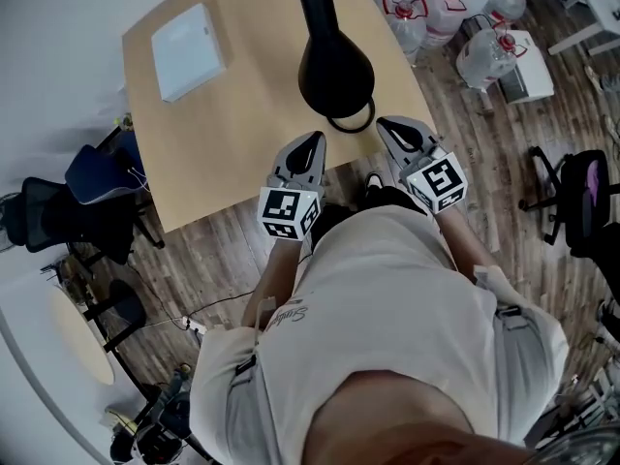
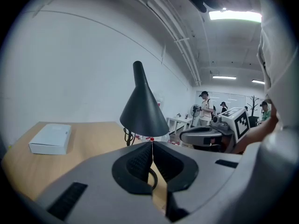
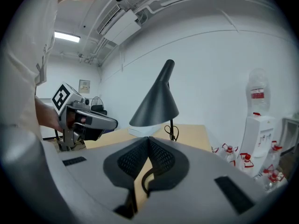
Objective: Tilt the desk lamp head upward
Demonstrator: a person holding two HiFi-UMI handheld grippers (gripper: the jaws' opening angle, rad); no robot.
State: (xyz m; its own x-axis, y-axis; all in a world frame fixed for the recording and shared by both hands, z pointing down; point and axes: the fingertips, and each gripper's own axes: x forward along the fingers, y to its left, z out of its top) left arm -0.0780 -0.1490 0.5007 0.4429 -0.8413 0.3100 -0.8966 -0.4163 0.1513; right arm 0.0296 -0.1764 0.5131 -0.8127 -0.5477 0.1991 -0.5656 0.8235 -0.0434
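Observation:
A black desk lamp with a cone-shaped head (image 1: 334, 66) stands on the wooden table (image 1: 242, 153); its cord loops beside the base (image 1: 351, 121). In the left gripper view the lamp head (image 2: 142, 108) points down, just beyond my shut left gripper (image 2: 152, 142). The right gripper view shows the same lamp head (image 3: 156, 106) ahead of my shut right gripper (image 3: 148, 138). From the head view the left gripper (image 1: 315, 139) and right gripper (image 1: 386, 124) sit at the table's near edge, either side of the lamp, apart from it and holding nothing.
A white flat box (image 1: 189, 51) lies at the table's far left. Water bottles (image 1: 426, 8) crowd the floor to the right, near a water dispenser (image 3: 259, 120). Office chairs (image 1: 68, 211) stand left, another chair (image 1: 581, 201) right. People (image 2: 204, 108) stand far behind.

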